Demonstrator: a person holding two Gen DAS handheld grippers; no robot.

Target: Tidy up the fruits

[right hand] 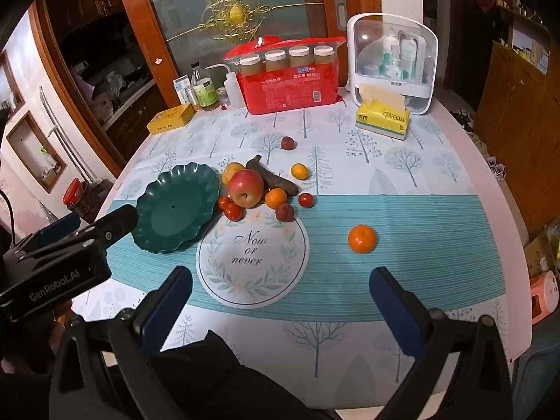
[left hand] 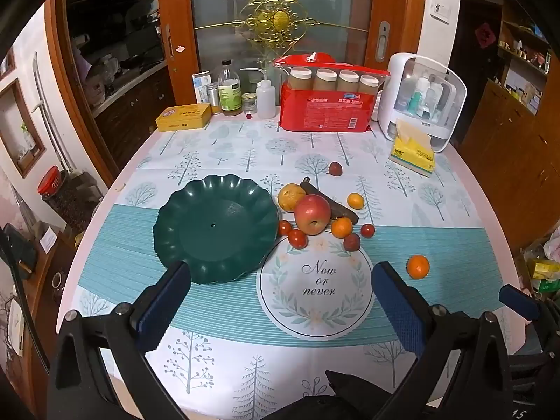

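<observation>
An empty dark green scalloped plate (left hand: 213,227) (right hand: 175,206) lies on the tablecloth. To its right is a cluster of fruit: a red apple (left hand: 312,214) (right hand: 246,188), a yellow pear (left hand: 291,196), a dark banana (left hand: 332,204) (right hand: 273,178), small oranges (left hand: 341,227), red tomatoes (left hand: 297,238) and dark plums (left hand: 351,242). One orange (left hand: 418,266) (right hand: 362,238) lies alone to the right. My left gripper (left hand: 280,301) is open and empty, hovering near the plate's front edge. My right gripper (right hand: 280,301) is open and empty, before the lone orange.
A lone plum (left hand: 335,168) lies farther back. At the table's back stand a yellow tin (left hand: 183,116), bottles (left hand: 229,91), a red package with jars (left hand: 329,101), a white storage case (left hand: 423,94) and a yellow tissue pack (left hand: 413,150). A round "Now or never" print (left hand: 316,280) marks the cloth.
</observation>
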